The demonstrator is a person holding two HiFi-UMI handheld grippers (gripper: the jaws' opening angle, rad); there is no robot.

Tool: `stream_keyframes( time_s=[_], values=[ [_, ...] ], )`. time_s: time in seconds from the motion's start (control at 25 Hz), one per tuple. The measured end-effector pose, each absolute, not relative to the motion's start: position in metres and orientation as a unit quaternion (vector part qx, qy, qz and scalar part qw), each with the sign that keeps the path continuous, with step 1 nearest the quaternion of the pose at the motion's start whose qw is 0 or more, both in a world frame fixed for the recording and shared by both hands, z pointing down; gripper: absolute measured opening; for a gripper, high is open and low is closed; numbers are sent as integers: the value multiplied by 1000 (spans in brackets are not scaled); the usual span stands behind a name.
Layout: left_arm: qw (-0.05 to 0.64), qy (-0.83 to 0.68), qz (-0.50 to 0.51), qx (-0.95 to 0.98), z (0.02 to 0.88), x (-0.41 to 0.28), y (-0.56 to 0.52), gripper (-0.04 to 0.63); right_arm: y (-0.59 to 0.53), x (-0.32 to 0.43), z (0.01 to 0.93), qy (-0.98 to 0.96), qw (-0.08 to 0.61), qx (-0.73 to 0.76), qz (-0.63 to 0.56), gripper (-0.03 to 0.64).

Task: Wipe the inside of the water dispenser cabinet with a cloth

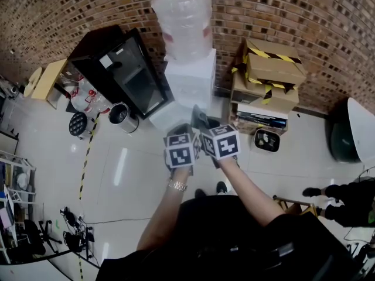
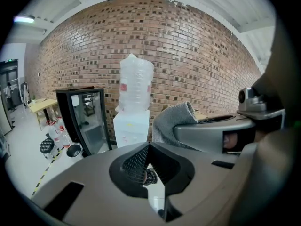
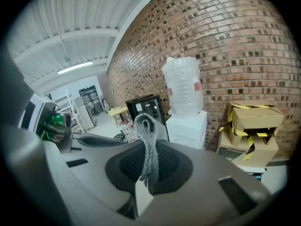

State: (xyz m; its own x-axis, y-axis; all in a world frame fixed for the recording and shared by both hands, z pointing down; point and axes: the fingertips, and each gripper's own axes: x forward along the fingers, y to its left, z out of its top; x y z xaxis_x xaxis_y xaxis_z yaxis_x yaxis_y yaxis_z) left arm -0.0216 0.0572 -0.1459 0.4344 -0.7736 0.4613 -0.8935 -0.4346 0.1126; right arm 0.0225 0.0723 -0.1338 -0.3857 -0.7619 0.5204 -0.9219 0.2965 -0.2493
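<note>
Right gripper (image 3: 149,166): jaws pinching a folded grey cloth (image 3: 146,128), which stands upright. Left gripper (image 2: 149,147): jaws pressed together, nothing between. White water dispenser (image 1: 190,81): at the floor's (image 1: 135,168) far edge, against the brick wall (image 1: 293,16), apart from both grippers.

Ahead of you runs a brick wall (image 1: 304,16), with cardboard boxes (image 1: 270,69) bound in yellow-and-black tape stacked against it at your right. At your left a black glass-fronted cabinet (image 1: 120,75) stands on the pale floor (image 1: 135,174). A round metal bin (image 1: 120,115) sits just beside its foot, near a striped tape line (image 1: 88,151).
</note>
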Motion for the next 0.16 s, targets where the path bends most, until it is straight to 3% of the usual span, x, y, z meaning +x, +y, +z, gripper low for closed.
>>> stream_keyframes(
  time_s=[0.16],
  values=[
    [172, -503, 174, 829, -145, -16, 60, 2, 74, 27, -134, -792, 152, 530, 262, 18]
  ],
)
